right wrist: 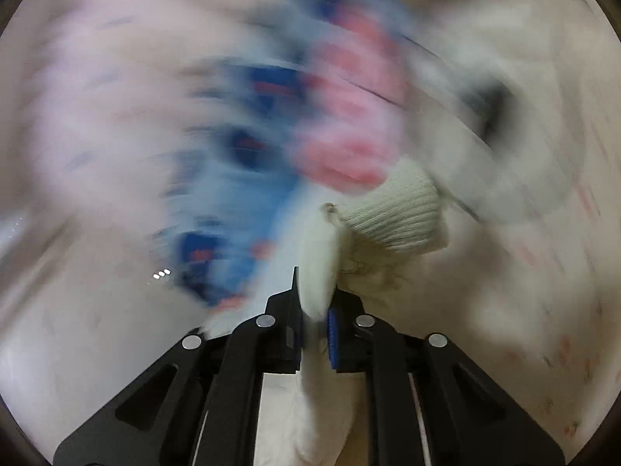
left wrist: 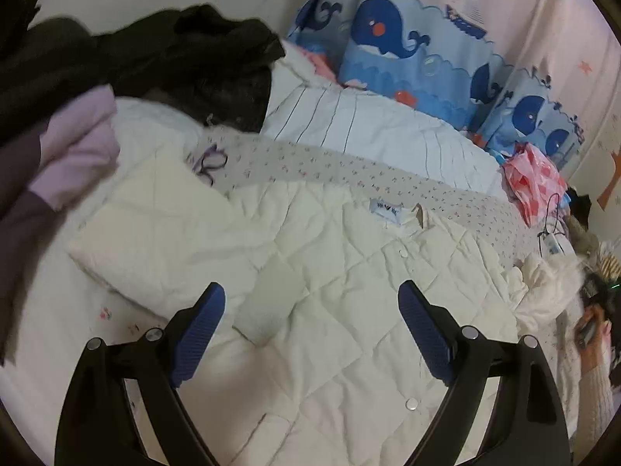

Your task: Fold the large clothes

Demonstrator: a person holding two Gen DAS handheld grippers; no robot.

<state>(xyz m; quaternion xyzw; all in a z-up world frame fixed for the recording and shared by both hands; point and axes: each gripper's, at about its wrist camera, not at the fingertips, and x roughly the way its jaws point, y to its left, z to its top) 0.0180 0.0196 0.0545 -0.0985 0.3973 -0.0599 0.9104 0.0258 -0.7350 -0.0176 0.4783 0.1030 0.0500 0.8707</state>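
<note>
A cream quilted jacket [left wrist: 330, 272] with snap buttons lies spread on the bed, collar label toward the far side. My left gripper [left wrist: 310, 287] hovers just above its front panel, blue pads wide apart with nothing between them. In the right wrist view, which is heavily motion-blurred, my right gripper [right wrist: 316, 303] is shut on a fold of soft white fabric [right wrist: 318, 256] that runs up between the pads. A ribbed cream cuff [right wrist: 396, 213] sits just beyond that fold. I cannot tell whether the cuff belongs to the same garment.
A pile of black clothes [left wrist: 174, 58] and a lilac garment [left wrist: 77, 143] lie at the far left. Striped white bedding [left wrist: 368, 128], a whale-print curtain [left wrist: 407, 46] and a pink bag [left wrist: 531, 182] are behind. A fluffy white garment [left wrist: 551, 283] and a person's hand [left wrist: 594, 334] are at the right.
</note>
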